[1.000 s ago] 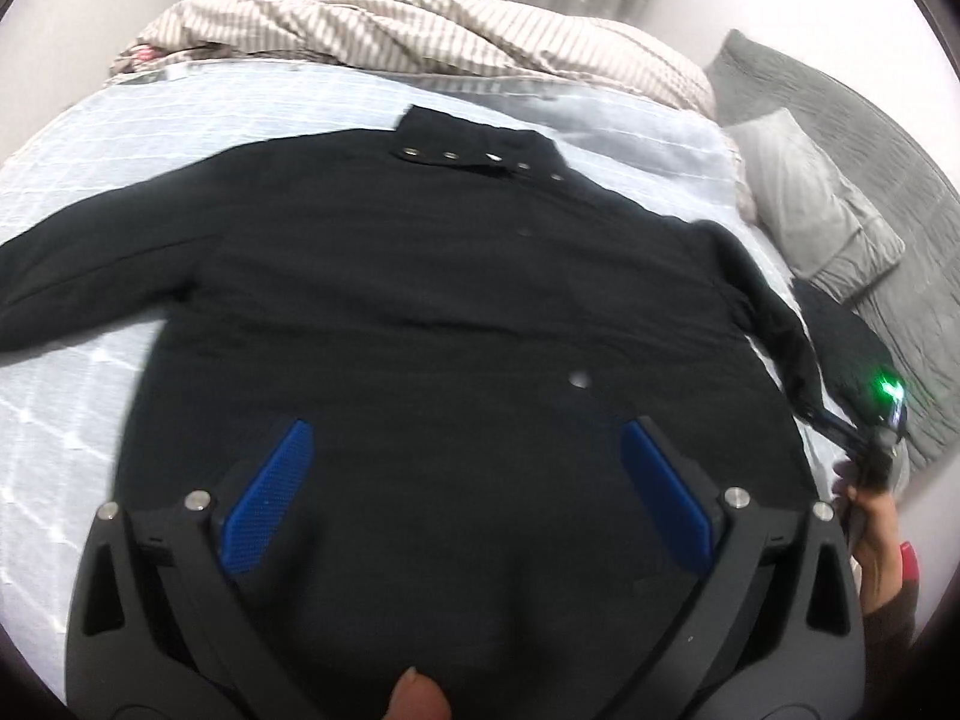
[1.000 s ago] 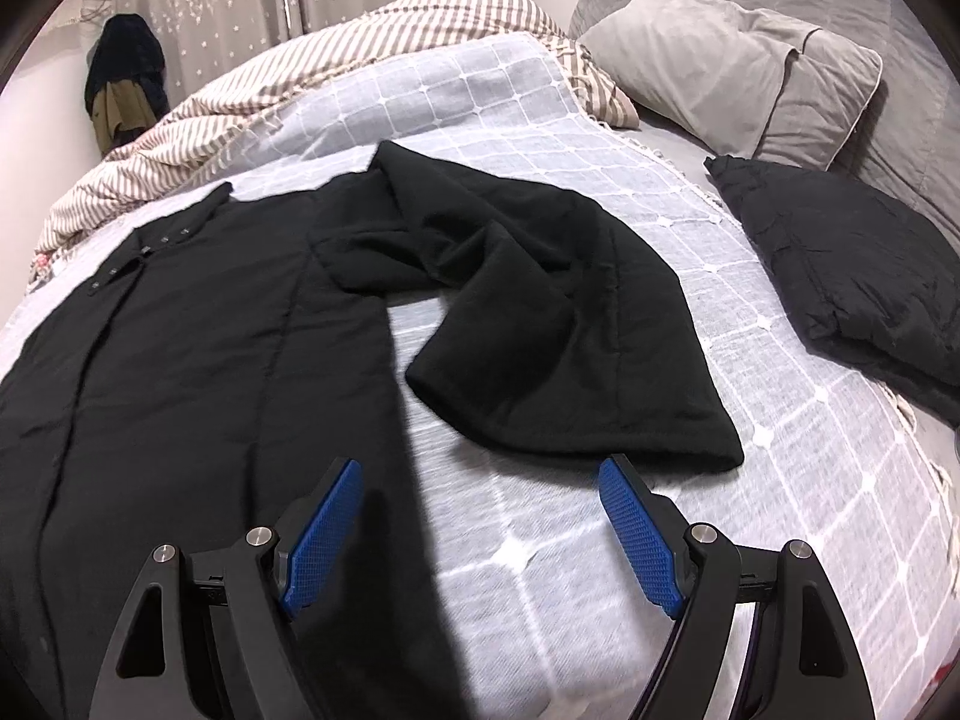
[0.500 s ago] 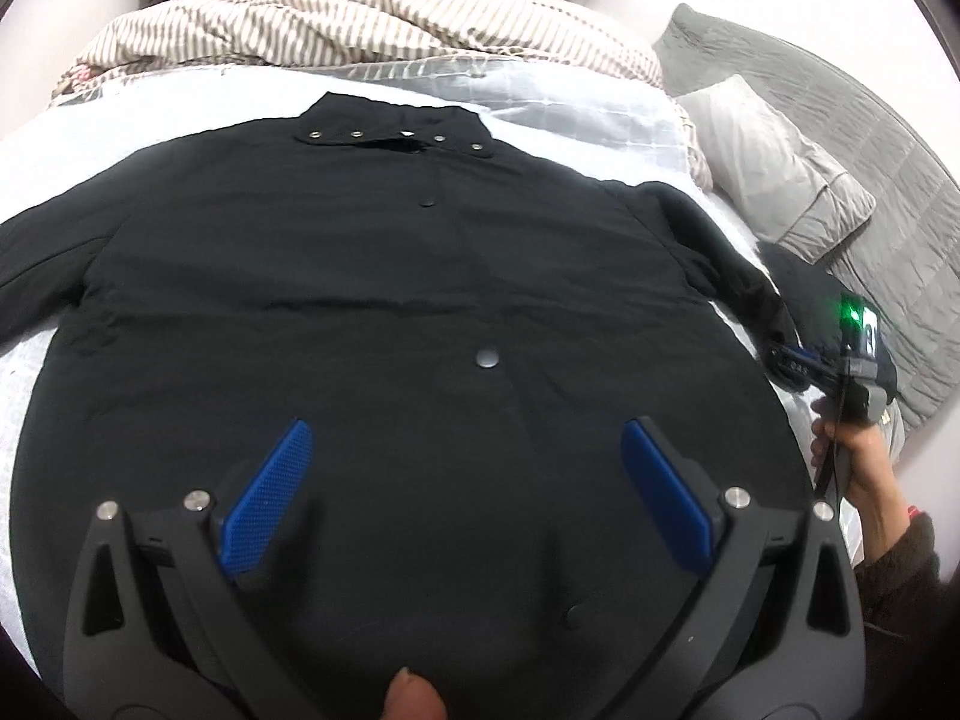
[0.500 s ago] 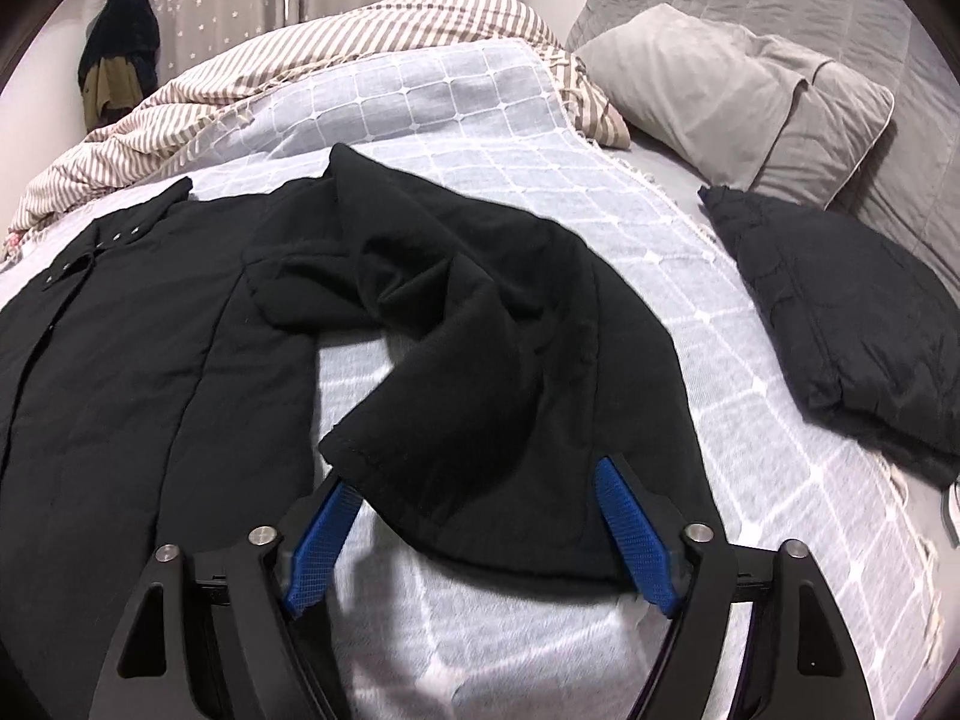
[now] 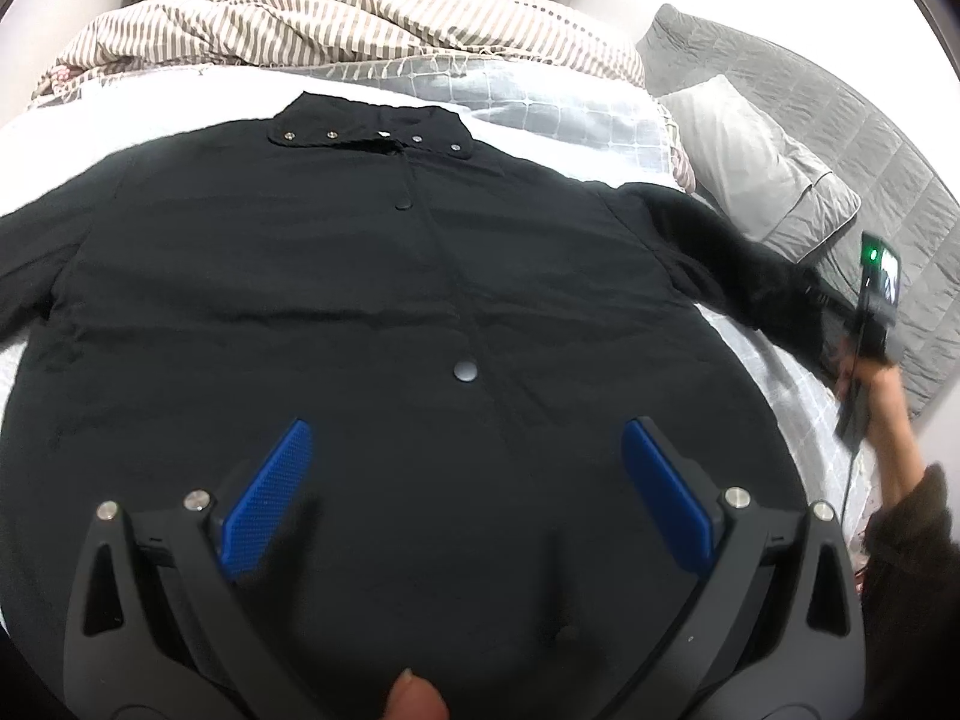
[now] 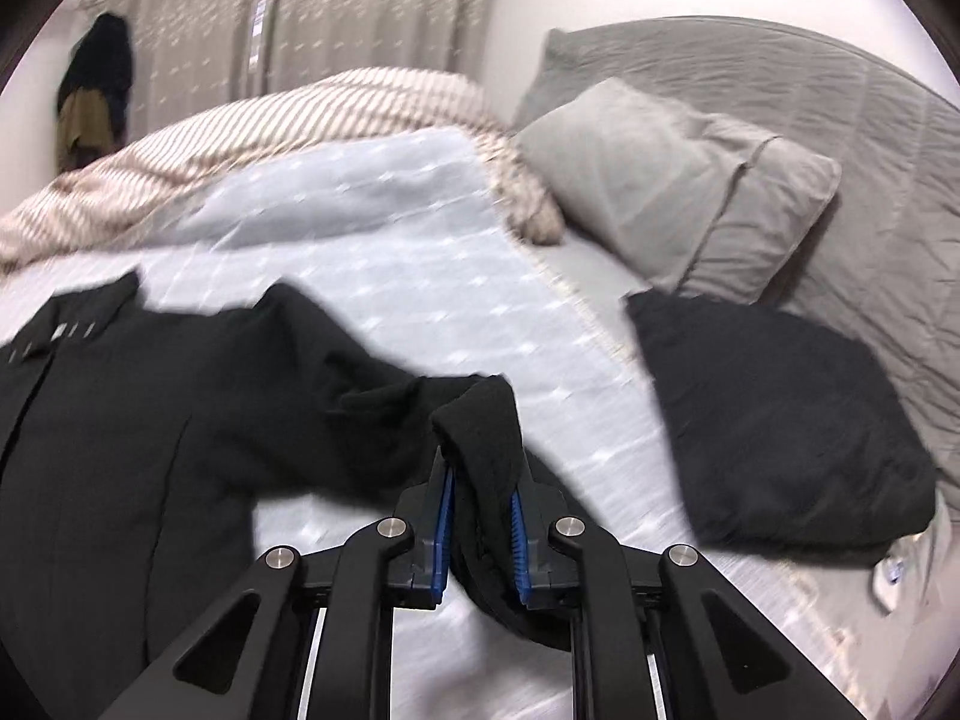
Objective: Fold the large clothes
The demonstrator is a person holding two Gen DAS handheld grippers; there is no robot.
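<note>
A large black button-up jacket [image 5: 372,300] lies face up on the bed, collar toward the far side. My left gripper [image 5: 465,480] is open and empty, hovering over the jacket's lower front. My right gripper [image 6: 480,516] is shut on the cuff of the jacket's right sleeve [image 6: 480,438] and holds it lifted off the bed. The sleeve [image 5: 744,264] stretches out to the right in the left wrist view, where the right gripper [image 5: 864,330] and the hand holding it show. The jacket body [image 6: 108,450] lies at the left in the right wrist view.
The bed has a light blue checked cover [image 6: 420,252]. A striped duvet [image 5: 336,24] is bunched at the far side. A grey pillow [image 6: 672,186] and a black cushion [image 6: 774,420] lie to the right. Curtains [image 6: 336,18] hang behind.
My right gripper has closed on the sleeve cuff and lifted it off the bed. My left gripper stays open over the jacket, shifted slightly.
</note>
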